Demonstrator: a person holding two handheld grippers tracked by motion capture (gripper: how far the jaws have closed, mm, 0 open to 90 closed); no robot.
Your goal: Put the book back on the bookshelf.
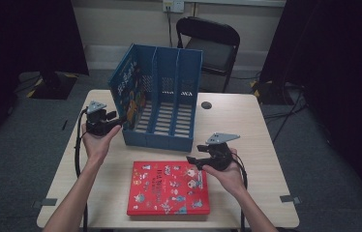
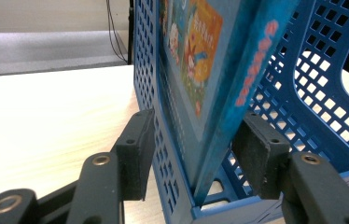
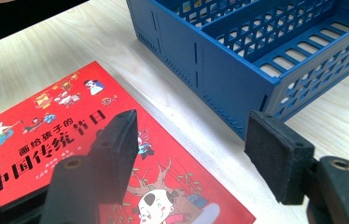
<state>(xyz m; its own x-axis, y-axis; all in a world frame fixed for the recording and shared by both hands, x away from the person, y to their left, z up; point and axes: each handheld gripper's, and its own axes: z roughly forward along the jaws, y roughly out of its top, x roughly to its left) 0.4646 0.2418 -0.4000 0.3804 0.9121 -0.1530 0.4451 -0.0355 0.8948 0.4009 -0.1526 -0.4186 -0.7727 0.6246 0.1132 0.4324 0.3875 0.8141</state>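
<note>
- The left gripper point(image 1: 117, 120) is sitting at the rack's point(image 1: 169, 140) left front corner, its jaws spread on either side of the blue book point(image 2: 219, 88) and the rack's left wall, pads touching neither.
- The blue book is standing tilted in the leftmost slot of the rack, leaning against the left wall, its lower corner down at the front lip.
- The right gripper point(image 1: 194, 160) is hovering with jaws spread and nothing between them, just over the upper right corner of the red book point(image 1: 168, 188).
- The red book is lying flat on the surface point(image 1: 261, 145), just in front of the rack and apart from it.
- Risk: one left pad is sitting outside the mesh wall, so pulling back crookedly is likely to snag the wall and drag or tip the light rack.
- Risk: the blue book is only leaning; a knock could be sliding it forward over the lip.
- Risk: the red book is lying flush, so a pad is likely to skid across its cover rather than get under an edge.
- Room: the two right slots are standing free, and bare surface is lying open to the left and right of the rack; the red book's near edge is sitting close to the surface edge.
</note>
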